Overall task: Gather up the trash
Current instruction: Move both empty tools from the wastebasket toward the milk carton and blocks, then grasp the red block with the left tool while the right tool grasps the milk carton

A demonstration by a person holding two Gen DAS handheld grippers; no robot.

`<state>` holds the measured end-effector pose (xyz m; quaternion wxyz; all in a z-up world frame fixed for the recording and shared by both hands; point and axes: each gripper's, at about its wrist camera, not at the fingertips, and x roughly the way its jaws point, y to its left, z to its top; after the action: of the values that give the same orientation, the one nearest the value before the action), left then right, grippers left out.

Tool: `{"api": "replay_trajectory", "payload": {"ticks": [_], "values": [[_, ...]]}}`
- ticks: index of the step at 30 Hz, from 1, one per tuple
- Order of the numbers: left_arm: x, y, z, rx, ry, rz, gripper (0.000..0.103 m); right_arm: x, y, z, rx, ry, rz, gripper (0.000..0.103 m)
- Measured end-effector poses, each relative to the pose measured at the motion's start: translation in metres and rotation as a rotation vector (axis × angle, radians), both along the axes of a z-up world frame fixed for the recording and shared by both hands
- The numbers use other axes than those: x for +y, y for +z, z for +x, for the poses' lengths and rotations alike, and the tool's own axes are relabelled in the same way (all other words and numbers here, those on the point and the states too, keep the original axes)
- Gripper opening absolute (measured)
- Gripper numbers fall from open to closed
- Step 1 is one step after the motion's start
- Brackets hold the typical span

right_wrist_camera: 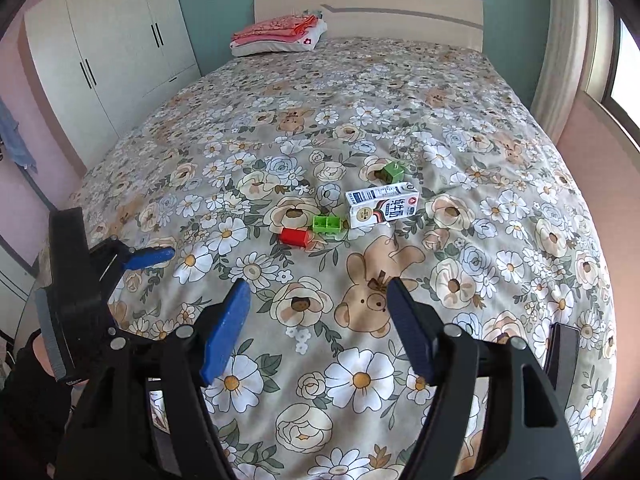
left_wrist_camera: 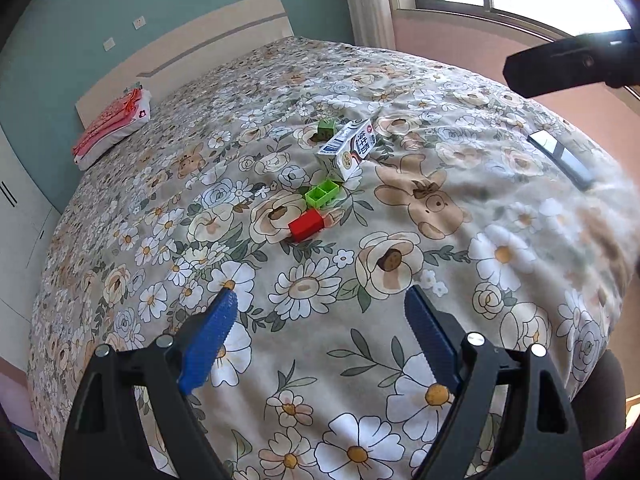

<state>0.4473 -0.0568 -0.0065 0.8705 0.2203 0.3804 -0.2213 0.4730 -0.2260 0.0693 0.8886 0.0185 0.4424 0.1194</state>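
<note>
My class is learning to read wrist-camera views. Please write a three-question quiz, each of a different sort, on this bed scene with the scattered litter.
1. True or false: the milk carton stands upright on the bed.
2. Multiple choice: which piece lies nearest the grippers? A. red block B. dark green block C. light green tray
3. Fill in: neither the left gripper nor the right gripper holds ____.

Key: 1 false, it lies on its side. 2 A. 3 anything.
</note>
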Motion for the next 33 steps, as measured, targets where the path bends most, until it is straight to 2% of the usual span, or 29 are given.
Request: {"api": "replay_trajectory", "payload": {"ticks": [7,12,17,26,28,32,33], "values": [[-0.007,-0.009,0.061,0.070,-0.171,-0.067,0.087,-0.002,-0.020,0.083,0.077,-0.118,0.015,0.071],[-0.018,-0.030,0.095,0.094,-0.275,-0.027,0.087,-0.005,-0.046,0.149,0.156,-0.225,0.057,0.071],[-0.027,-0.043,0.120,0.123,-0.397,-0.041,0.087,-0.008,-0.086,0.207,0.255,-0.362,0.052,0.071],[-0.031,-0.081,0.158,0.171,-0.481,-0.044,0.087,-0.024,-0.160,0.272,0.435,-0.579,0.069,0.071],[-0.030,-0.089,0.163,0.188,-0.487,-0.037,0.082,-0.028,-0.170,0.278,0.455,-0.612,0.088,0.071],[-0.030,-0.106,0.171,0.284,-0.500,-0.054,0.048,-0.028,-0.185,0.284,0.472,-0.636,0.079,0.071],[-0.030,-0.108,0.169,0.286,-0.505,-0.060,0.046,-0.030,-0.189,0.284,0.482,-0.644,0.097,0.071]]}}
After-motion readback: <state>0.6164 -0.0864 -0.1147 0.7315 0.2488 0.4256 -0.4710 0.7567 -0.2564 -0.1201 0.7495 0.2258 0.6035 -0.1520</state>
